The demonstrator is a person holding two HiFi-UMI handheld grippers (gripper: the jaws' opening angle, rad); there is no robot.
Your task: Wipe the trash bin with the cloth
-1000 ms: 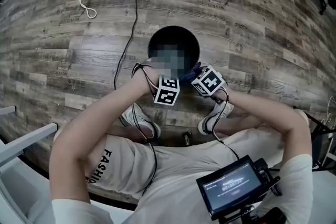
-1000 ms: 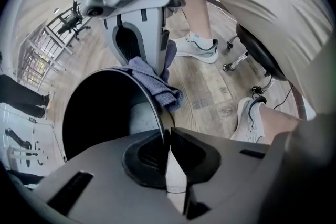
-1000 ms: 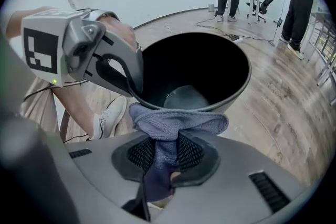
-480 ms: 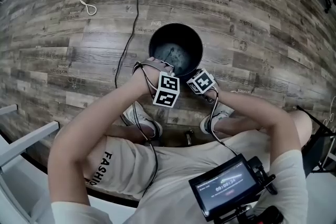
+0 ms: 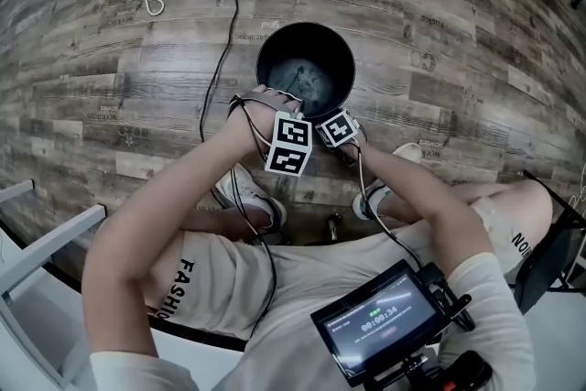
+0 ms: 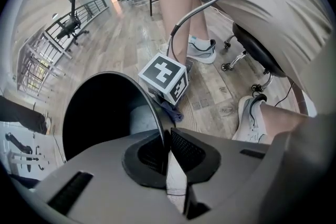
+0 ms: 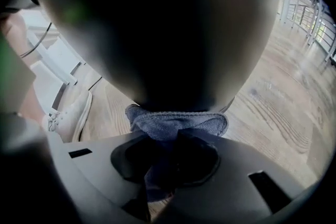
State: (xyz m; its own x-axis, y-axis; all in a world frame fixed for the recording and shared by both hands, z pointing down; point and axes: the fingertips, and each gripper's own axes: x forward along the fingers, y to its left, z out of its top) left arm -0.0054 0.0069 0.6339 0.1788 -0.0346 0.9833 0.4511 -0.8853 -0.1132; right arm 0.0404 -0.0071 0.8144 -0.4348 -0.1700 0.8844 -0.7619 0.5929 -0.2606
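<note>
**Black cable** (image 5: 224, 23), left of the trash bin (image 5: 275, 46): trailing over the wooden floor (image 5: 439, 32) close past the bin's left side. Risking a snag on any dragging or tipping of the bin that way.

**Left gripper** (image 6: 168, 152), at the bin's near rim: clamping shut on the thin rim wall, one pad inside the bin and one outside, steadying it. Risking a slip off the smooth edge under sideways pushing from the wipe. Probably leading to a tilt or skid of the bin, judging by its empty look.

**Trash bin:** standing upright, open-topped, showing a dark interior.

**Right gripper** (image 7: 170, 157), at the bin's near outer wall, right of the left gripper: closing tight on a bunched blue cloth (image 7: 176, 123) and pressing its folded edge against the outside of the bin. Holding only a wad, so risking the cloth dragging out of the pinch under hard rubbing. Also risking bare jaw plastic scraping the wall.

**White shoe** (image 6: 202, 50), near side of the bin, just beyond the right gripper: crowding the stroke and risking a bump.
</note>
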